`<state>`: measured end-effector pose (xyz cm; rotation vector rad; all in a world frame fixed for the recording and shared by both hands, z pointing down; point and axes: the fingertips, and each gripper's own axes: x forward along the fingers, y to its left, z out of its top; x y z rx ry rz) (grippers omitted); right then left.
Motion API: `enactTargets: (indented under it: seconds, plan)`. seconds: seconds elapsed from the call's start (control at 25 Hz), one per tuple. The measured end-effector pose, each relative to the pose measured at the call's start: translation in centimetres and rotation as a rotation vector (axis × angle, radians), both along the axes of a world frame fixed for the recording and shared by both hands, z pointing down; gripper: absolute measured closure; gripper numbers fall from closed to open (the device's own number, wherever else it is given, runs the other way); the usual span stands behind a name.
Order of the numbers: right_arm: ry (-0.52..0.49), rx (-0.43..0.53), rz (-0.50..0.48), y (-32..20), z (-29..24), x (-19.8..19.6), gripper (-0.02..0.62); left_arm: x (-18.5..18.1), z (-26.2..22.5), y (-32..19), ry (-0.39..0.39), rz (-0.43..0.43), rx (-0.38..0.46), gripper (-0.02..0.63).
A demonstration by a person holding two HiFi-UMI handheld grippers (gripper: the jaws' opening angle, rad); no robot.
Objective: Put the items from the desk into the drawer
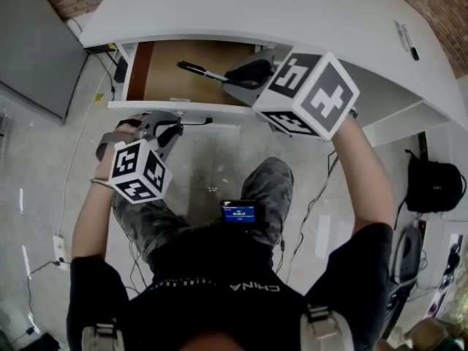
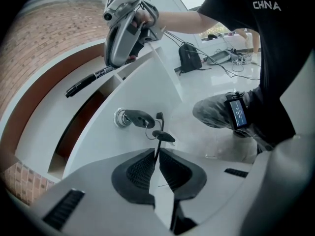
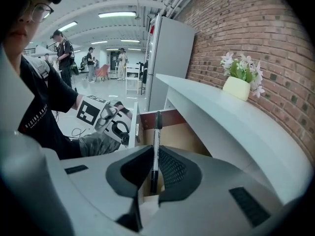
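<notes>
Holding the marker (image 3: 156,132) over the open drawer (image 1: 164,82).
Was pinched near one end by the right gripper (image 3: 155,156), jaws closed on its barrel, long axis running straight out ahead of them above the drawer's brown floor; probably needed only lowering and release. Left gripper (image 2: 157,157), jaws pressed together on a hanging key (image 2: 163,136), sat at the drawer front.
</notes>
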<state>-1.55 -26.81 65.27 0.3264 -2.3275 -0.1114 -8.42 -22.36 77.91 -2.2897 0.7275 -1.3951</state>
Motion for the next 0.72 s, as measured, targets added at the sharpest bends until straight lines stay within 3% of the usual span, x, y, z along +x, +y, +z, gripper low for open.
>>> enactTargets:
  seconds: [0.48,0.72]
  plan:
    - [0.191,-0.076,-0.113,-0.2,5.3,-4.6,0.546,0.3,1.2,1.2,-0.004,-0.012,0.066,0.569]
    - [0.291,-0.131,-0.121,-1.1,8.9,-6.0,0.548,0.2,1.6,1.3,0.001,-0.014,0.088,0.569]
